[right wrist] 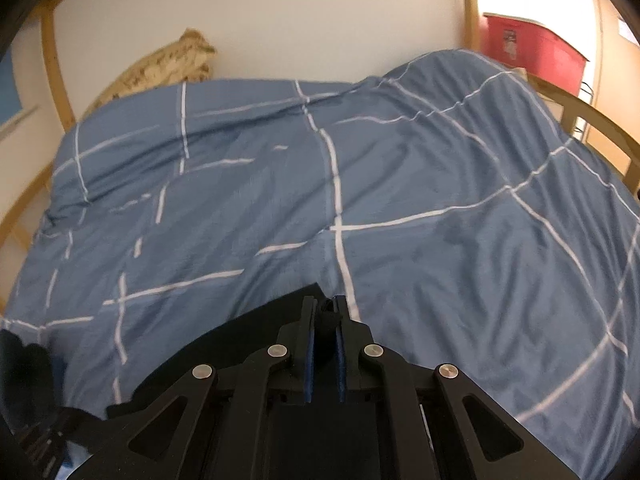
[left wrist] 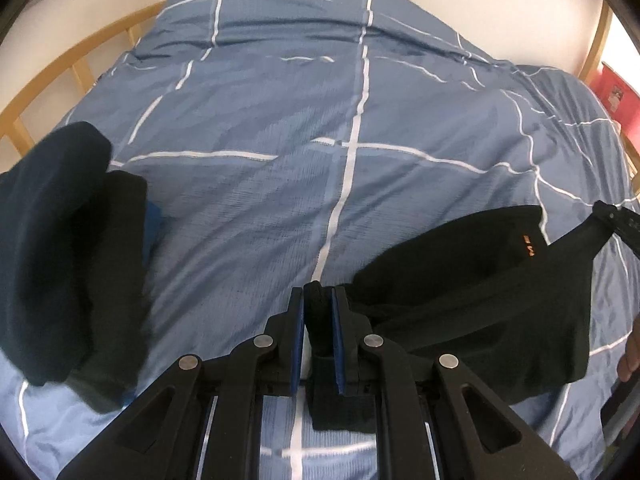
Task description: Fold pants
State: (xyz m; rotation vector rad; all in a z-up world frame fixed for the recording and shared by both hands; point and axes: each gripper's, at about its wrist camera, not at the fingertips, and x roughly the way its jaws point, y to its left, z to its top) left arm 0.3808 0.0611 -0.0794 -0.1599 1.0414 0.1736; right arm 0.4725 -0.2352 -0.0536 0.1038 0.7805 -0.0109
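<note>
Both claws, left (left wrist: 319, 292) and right (right wrist: 325, 305), clamp black pants (left wrist: 480, 280) over the blue duvet (left wrist: 280, 120).

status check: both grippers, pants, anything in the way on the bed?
Left gripper and right gripper both shut on black pants. Pants stretched between them above blue duvet. Dark clothes pile at left, apart.

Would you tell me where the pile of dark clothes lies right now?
In the left wrist view, the pile of dark clothes lies at the far left on the blue checked duvet.
</note>
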